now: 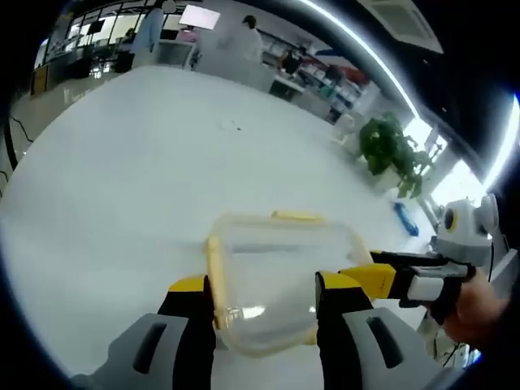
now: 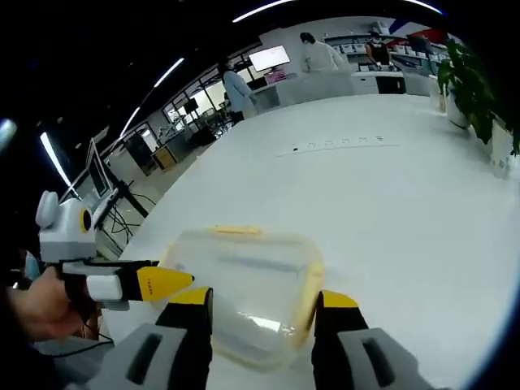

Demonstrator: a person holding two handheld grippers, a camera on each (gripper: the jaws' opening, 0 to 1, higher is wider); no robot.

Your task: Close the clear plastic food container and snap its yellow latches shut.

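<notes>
In the left gripper view, the left gripper [image 1: 266,294] rose from 6 o'clock with its yellow-tipped fingers [image 1: 189,286] spread wide on either side of the near end of the clear food container [image 1: 280,280]. The container lay on the white surface [image 1: 138,179] with its lid on; whether the fingers touched it could not be told. A yellow latch [image 1: 296,216] ran along its far edge and another down its 9 o'clock side. At 3 o'clock the right gripper [image 1: 386,276], held in a hand [image 1: 479,309], pointed at the container's side. In the right gripper view, the right gripper [image 2: 264,302] likewise stood wide apart around the container's near edge. Farther off at 2 o'clock stood a green plant [image 1: 392,152], and people in white coats [image 1: 236,41] at 12.
</notes>
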